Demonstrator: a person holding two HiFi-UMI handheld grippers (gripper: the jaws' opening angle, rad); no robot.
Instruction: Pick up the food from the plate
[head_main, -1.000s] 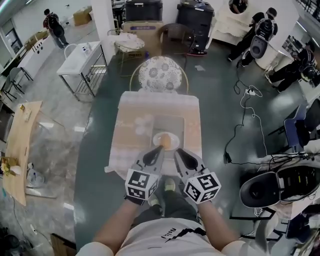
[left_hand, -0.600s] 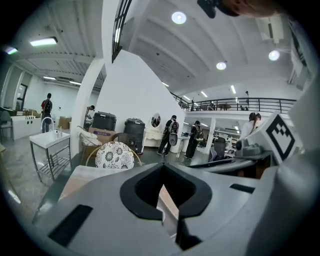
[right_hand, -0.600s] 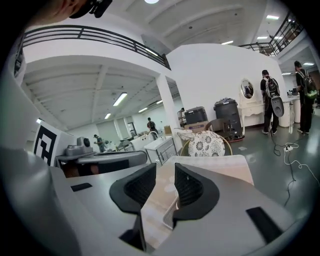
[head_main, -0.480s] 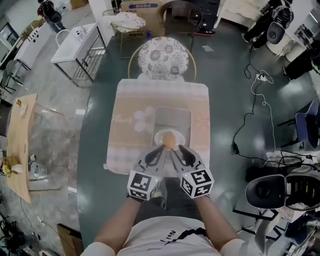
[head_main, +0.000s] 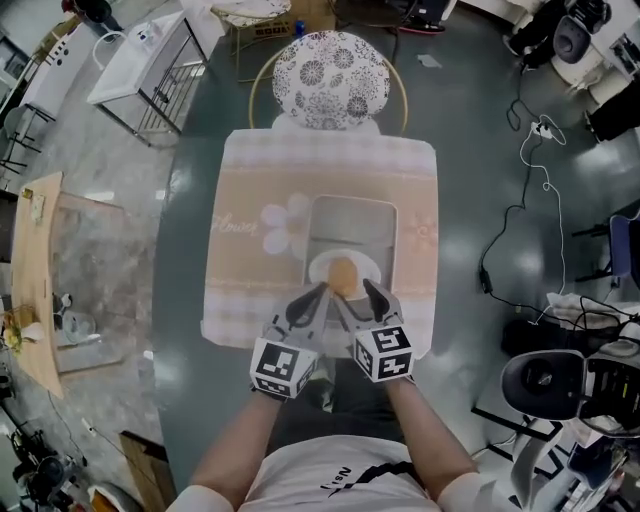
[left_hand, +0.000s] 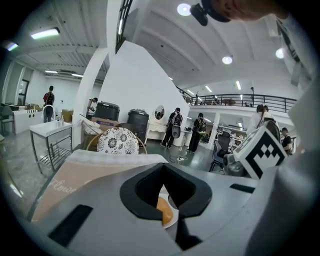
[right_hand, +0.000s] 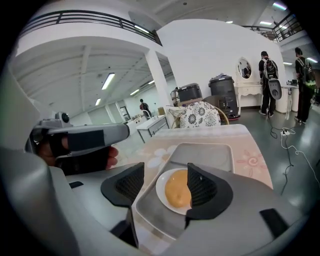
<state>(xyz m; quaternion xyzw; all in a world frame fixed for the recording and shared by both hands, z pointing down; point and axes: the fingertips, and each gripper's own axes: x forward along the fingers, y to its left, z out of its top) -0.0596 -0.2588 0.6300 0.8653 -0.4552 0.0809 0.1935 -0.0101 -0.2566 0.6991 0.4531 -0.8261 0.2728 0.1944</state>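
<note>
The right gripper (right_hand: 165, 186) has drawn nearer and its jaws are opening, the orange food piece (right_hand: 176, 190) on its white plate (right_hand: 161, 194) just ahead, ungripped, ready for grabbing; the left gripper (head_main: 315, 297) alongside is pinched together, empty.

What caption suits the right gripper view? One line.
Right gripper, jaws opening with nothing between them, aimed at orange food on a white plate in a tray.

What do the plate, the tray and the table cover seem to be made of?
Plate: glossy white, probably ceramic or melamine. Tray: dull grey, smooth, rounded corners, likely metal or plastic. Table cover: printed with flowers, draped over the edges, cloth or vinyl.
</note>
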